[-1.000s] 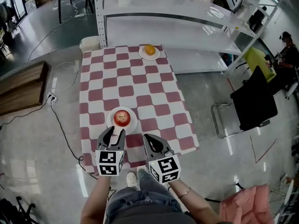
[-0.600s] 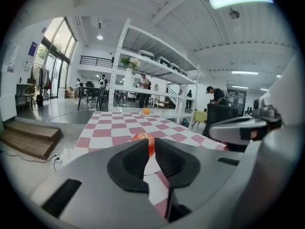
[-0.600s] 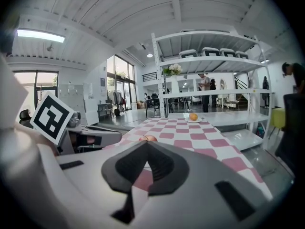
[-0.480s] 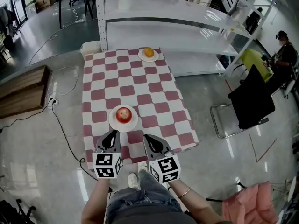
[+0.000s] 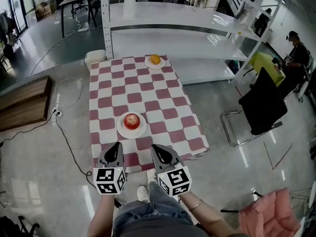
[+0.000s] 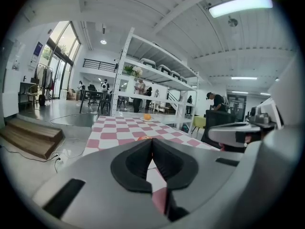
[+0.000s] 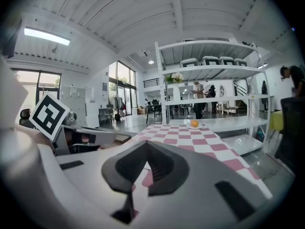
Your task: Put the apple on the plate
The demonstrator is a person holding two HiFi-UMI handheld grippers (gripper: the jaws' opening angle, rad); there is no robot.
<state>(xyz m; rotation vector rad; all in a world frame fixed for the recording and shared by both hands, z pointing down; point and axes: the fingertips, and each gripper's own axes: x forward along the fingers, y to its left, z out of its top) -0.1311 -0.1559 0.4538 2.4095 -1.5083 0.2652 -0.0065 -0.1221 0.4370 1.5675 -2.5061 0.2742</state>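
Note:
A red apple (image 5: 132,121) sits on a white plate (image 5: 122,130) on the near left part of the red-and-white checked table (image 5: 163,107). My left gripper (image 5: 116,148) is shut and empty, held just off the table's near edge, a short way in front of the plate. In the left gripper view only a sliver of the apple (image 6: 143,138) shows above the closed jaws (image 6: 151,142). My right gripper (image 5: 159,150) is beside the left one, also shut with nothing in it; its own view shows the jaws (image 7: 146,146) closed over the tabletop.
An orange (image 5: 155,59) lies on a second white plate (image 5: 148,63) at the table's far edge. White metal shelving (image 5: 197,38) stands behind the table. A black chair (image 5: 261,107) is to the right, a wooden platform (image 5: 24,102) to the left, cables on the floor.
The left gripper's jaws have closed, empty, and both grippers have drawn back from the plate toward the table's near edge. The apple stays on the plate.

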